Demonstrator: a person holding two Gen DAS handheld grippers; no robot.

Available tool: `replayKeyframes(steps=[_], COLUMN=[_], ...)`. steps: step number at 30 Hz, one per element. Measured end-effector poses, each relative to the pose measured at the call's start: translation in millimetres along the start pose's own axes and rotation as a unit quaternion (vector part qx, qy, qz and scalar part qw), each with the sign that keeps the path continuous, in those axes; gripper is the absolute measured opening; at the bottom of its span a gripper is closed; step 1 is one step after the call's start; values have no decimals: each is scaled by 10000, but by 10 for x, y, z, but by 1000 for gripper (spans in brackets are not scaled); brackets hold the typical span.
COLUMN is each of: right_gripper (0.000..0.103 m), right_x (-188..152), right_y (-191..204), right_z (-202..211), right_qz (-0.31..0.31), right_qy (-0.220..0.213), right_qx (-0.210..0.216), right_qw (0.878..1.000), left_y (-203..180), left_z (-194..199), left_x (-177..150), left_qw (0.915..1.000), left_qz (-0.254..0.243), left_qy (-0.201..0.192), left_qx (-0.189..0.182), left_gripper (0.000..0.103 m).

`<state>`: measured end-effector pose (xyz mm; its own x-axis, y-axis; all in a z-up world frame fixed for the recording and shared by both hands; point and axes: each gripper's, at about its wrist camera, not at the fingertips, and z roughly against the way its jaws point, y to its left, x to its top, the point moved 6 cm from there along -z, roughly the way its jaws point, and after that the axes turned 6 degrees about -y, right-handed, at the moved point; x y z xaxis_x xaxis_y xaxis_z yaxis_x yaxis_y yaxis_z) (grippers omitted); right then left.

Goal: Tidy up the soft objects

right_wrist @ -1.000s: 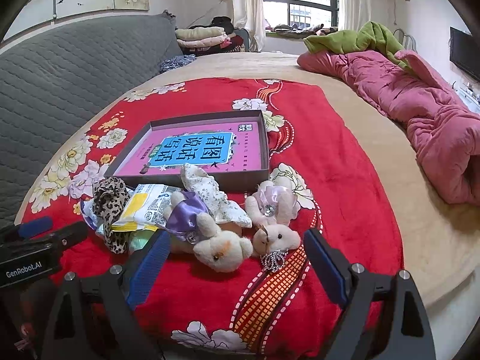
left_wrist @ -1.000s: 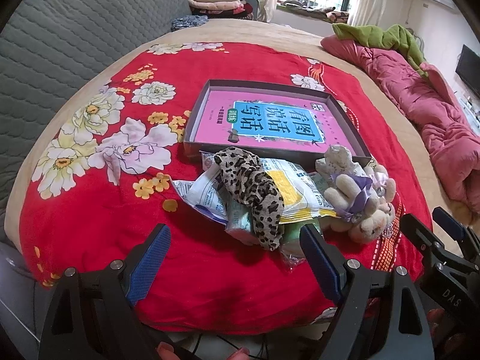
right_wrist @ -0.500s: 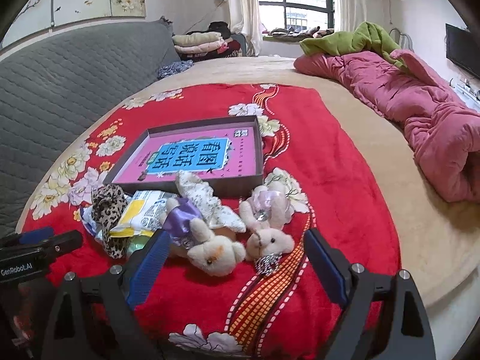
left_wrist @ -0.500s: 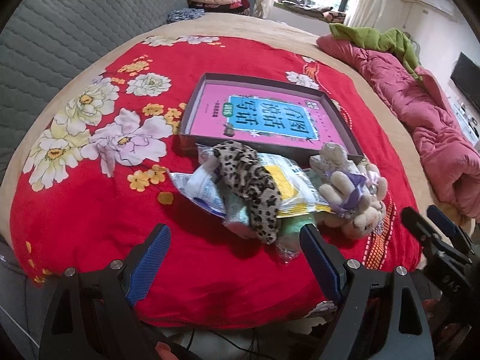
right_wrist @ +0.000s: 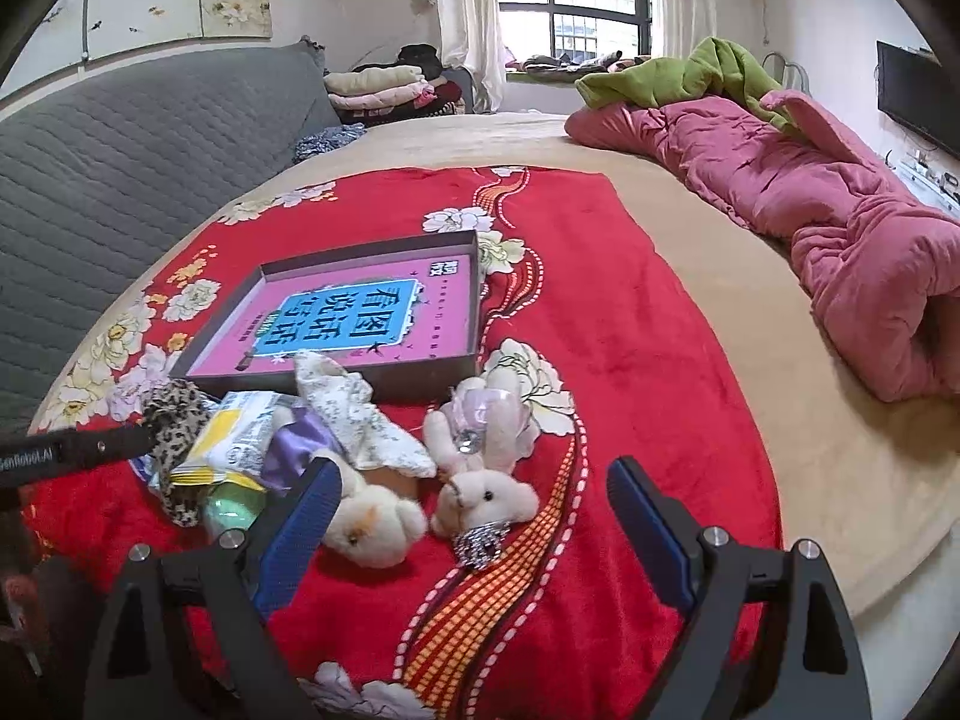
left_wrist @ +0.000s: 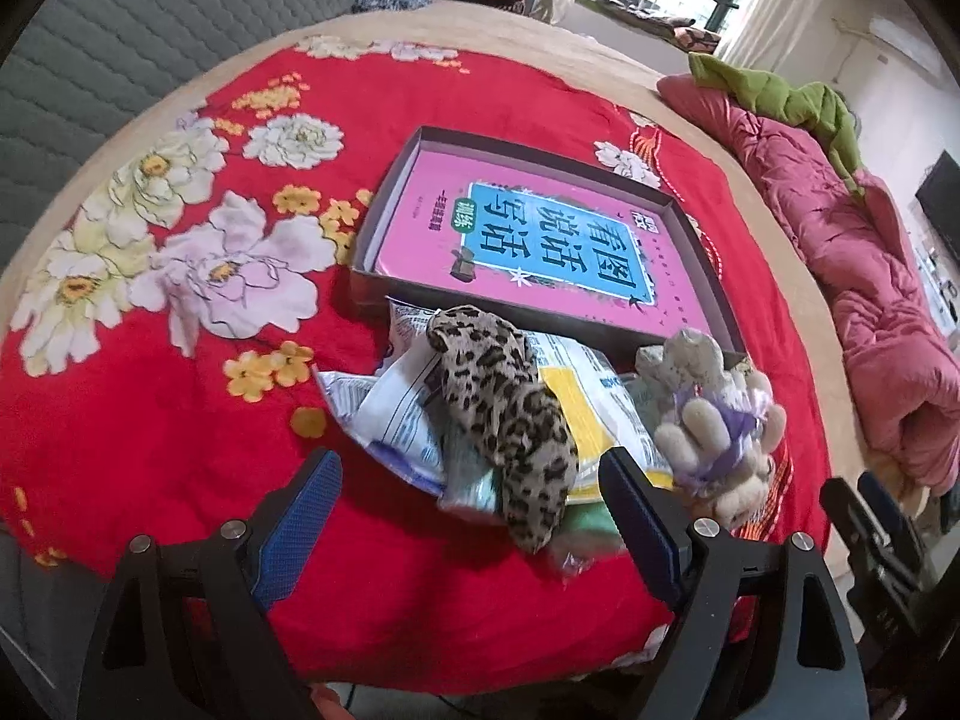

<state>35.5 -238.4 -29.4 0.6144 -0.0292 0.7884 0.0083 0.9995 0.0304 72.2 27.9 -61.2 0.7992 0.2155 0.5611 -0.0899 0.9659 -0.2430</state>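
left gripper (left_wrist: 468, 516) | black frame | blue fingers (left_wrist: 300, 522) | silver screws

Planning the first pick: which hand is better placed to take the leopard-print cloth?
Left. The left tool is open and faces the leopard-print cloth between its fingers. The right tool is open too, but faces the plush rabbits instead.

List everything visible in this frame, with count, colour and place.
Blanket: one, red floral, over the bed.
Box: one, dark, shallow, pink book inside, mid-blanket.
Leopard cloth: one, tan-black, atop the packets.
Snack packets: several, white-yellow, in front of the box.
Plush bunnies: two, cream, right of the packets.
Quilt: one, pink, bed's right side.
Left gripper: open, above the pile.
Right gripper: open, above the bunnies.
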Motion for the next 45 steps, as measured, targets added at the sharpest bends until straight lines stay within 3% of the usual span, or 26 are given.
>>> replayKeyframes(steps=[2,5,11,17,24,35,38,41,45], right_gripper=[90,90,90,90,90,90,84,69,58], right_x=[4,8,-2,-26,-30,-55,-34,-44,-57], right_y=[-24,-82,-236,-333,-369,-413,-354,-319,-267], right_z=[-38,-123,-290,-392,-549,-959,-1034,-1061,-1069], right_qz=[20,-22,-202,-315,-358,-639,-548,-484,-491], right_qy=[-9,28,167,242,364,878,900,947,955], right_qx=[-46,-89,-170,-225,-203,13,54,128,342], right_qw=[10000,10000,9995,9990,9985,9941,9944,9942,9936], left_y=[34,57,1,-50,-130,-166,-150,-138,-137], left_z=[-83,-182,-284,-285,-416,-524,-559,-592,-610], left_x=[27,65,106,177,149,253,274,282,279], left_qw=[9999,9997,9991,9988,9967,9967,9963,9960,9953], left_qz=[104,175,188,141,25,30,110,134,138], left_qy=[88,173,272,189,402,365,394,410,411], left_qx=[-27,-87,-251,-426,-704,-725,-758,-785,-865], left_gripper=[85,71,67,55,36,19,13,11,9])
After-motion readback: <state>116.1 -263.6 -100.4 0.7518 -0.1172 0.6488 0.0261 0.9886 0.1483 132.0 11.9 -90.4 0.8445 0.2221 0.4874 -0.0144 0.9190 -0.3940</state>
